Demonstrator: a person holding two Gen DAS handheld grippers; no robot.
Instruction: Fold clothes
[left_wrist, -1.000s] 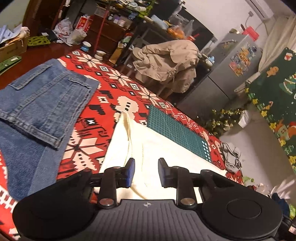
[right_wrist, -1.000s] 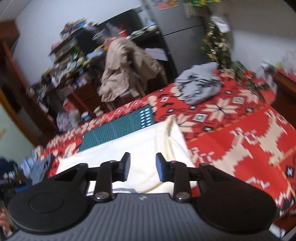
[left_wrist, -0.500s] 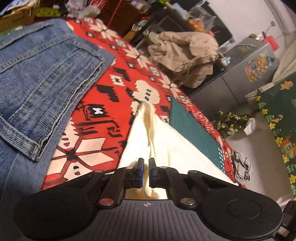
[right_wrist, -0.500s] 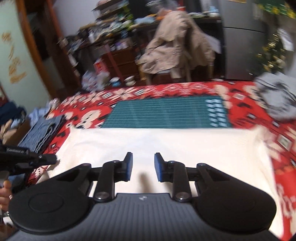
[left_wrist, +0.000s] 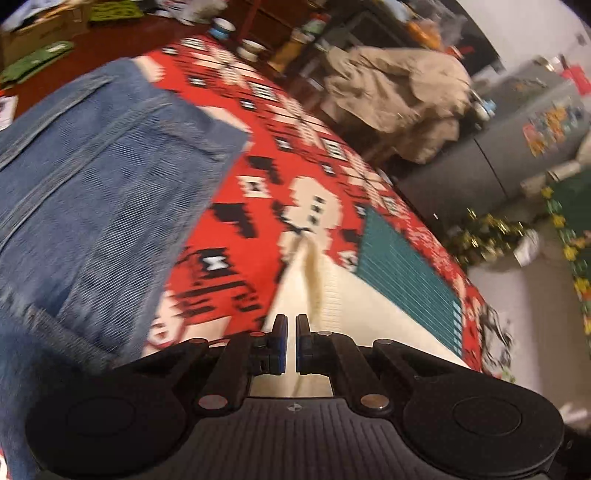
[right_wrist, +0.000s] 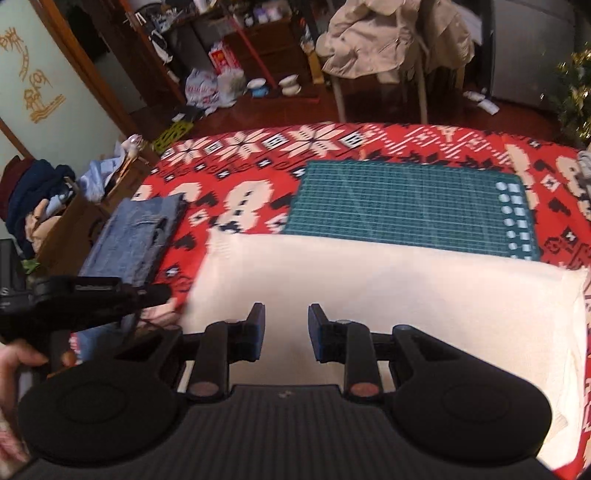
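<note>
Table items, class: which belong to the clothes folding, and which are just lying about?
Belongs to the job:
cream garment
folded jeans
left tool
right tool

Just lying about:
green cutting mat
beige coat on a chair

The left hand-held gripper (left_wrist: 290, 343) has its jaws nearly together, pinching cloth. The right hand-held gripper (right_wrist: 286, 332) has its jaws apart. A hand (right_wrist: 14, 363) grips the left handle.

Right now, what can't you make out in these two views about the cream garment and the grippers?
- Left wrist view: whether the left gripper actually pinches the cream garment; its pads nearly meet and motion blur smears the cloth.
- Right wrist view: the garment's near edge, hidden under the open right gripper.
- Right wrist view: the garment's type; no sleeves or collar show.
- Both views: the jeans, blurred and cut off.
</note>
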